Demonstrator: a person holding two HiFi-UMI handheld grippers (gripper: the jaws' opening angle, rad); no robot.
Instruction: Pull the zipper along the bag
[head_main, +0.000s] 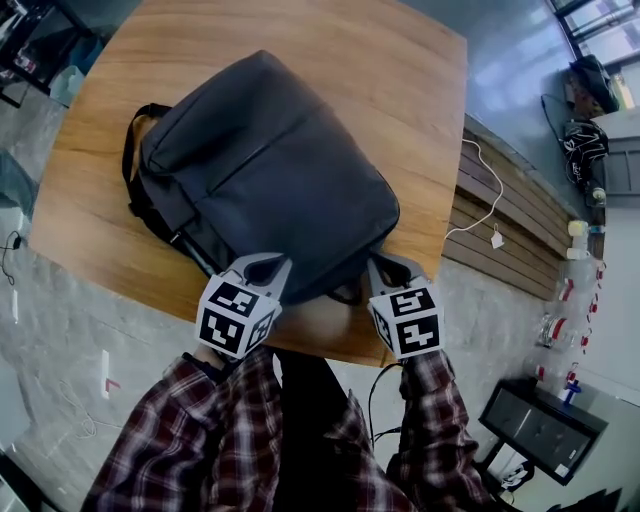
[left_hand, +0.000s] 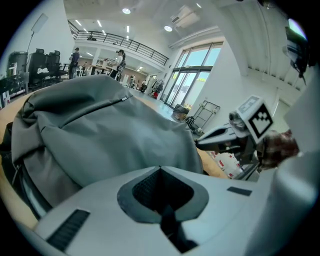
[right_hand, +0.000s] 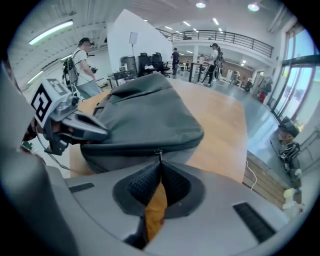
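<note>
Bag: a dark grey fabric backpack (head_main: 270, 170) lies flat on the round-cornered wooden table (head_main: 400, 90), with its near edge at the table's front rim and its black carry strap (head_main: 135, 150) at the far left.

Left gripper: the left gripper (head_main: 262, 270) sits at the near left edge of the backpack. In its own view (left_hand: 160, 169) the jaws are pressed together, with their tips against the grey fabric (left_hand: 100, 130). I cannot tell whether any cloth is pinched between them.

Right gripper: the right gripper (head_main: 385, 265) is at the near right edge of the backpack, well apart from the left one. In its own view (right_hand: 160, 162) the jaws are closed on the small metal zipper pull (right_hand: 158, 152), which pokes out just beyond the tips.

Zipper: a dark zipper line (right_hand: 121, 149) runs along the backpack's (right_hand: 145, 120) near side wall, with the pull on it.

Table beyond: bare wood (right_hand: 225, 125) stretches away to the right of the backpack.

Arms: red and white plaid sleeves (head_main: 180, 430) lead up to both marker cubes.

Surroundings: a white cable (head_main: 480, 190) lies on a slatted wooden bench to the right of the table.
</note>
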